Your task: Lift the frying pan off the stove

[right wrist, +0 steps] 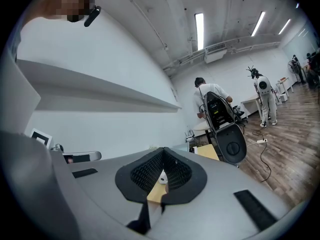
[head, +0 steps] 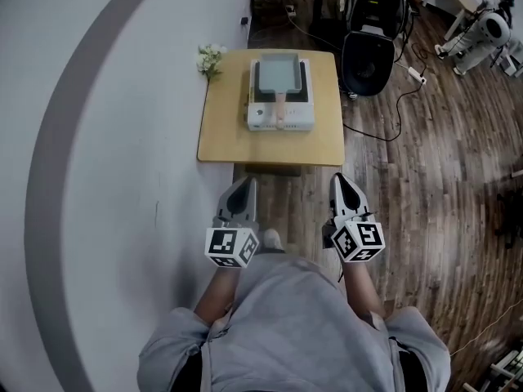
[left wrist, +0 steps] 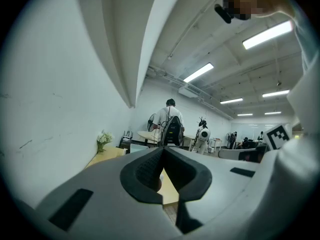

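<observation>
A rectangular grey frying pan (head: 278, 75) rests on a white portable stove (head: 282, 119), its handle pointing toward me. The stove stands on a small wooden table (head: 229, 137). Both grippers hang near my body, short of the table's front edge and apart from the pan. My left gripper (head: 243, 182) is shut with nothing in it, and my right gripper (head: 339, 178) is shut and empty as well. In the left gripper view the pads (left wrist: 150, 169) meet, with a strip of the table (left wrist: 171, 190) below them. In the right gripper view the shut jaws frame a bit of the white stove (right wrist: 162, 177).
A small bunch of white flowers (head: 209, 58) stands at the table's back left corner. A white wall runs along the left. A black chair with a backpack (head: 369, 47) stands right of the table, with cables (head: 384, 125) on the wooden floor. A white robot (head: 482, 27) stands far right.
</observation>
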The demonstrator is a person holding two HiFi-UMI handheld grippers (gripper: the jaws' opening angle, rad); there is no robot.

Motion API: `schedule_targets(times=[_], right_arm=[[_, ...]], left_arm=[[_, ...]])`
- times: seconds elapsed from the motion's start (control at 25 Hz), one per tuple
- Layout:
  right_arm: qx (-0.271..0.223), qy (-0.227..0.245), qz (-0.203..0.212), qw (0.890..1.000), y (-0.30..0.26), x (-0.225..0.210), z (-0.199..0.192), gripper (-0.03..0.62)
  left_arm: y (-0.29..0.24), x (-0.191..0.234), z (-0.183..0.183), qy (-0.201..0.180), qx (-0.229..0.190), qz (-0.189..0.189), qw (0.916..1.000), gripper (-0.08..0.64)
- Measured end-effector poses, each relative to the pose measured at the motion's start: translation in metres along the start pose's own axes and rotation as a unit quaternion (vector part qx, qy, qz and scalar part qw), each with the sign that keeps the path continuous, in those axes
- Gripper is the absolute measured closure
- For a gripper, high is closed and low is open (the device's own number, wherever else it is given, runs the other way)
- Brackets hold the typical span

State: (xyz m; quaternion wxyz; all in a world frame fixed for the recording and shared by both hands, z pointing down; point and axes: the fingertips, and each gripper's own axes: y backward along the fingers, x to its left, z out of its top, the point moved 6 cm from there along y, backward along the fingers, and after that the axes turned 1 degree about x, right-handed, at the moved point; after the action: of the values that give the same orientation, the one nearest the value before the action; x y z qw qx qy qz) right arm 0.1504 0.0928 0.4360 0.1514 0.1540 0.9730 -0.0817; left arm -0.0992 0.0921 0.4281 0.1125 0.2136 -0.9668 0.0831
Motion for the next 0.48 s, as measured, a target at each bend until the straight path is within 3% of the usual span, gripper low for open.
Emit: schedule_targets(times=[0.48], right_arm=[[0.021,-0.024,0.005,0.999,-0.082,0.033,-0.014,0.594]], left_arm=[[-0.035,0.079,0.018,0.022,0.015,0.006,0.9996,0.558]])
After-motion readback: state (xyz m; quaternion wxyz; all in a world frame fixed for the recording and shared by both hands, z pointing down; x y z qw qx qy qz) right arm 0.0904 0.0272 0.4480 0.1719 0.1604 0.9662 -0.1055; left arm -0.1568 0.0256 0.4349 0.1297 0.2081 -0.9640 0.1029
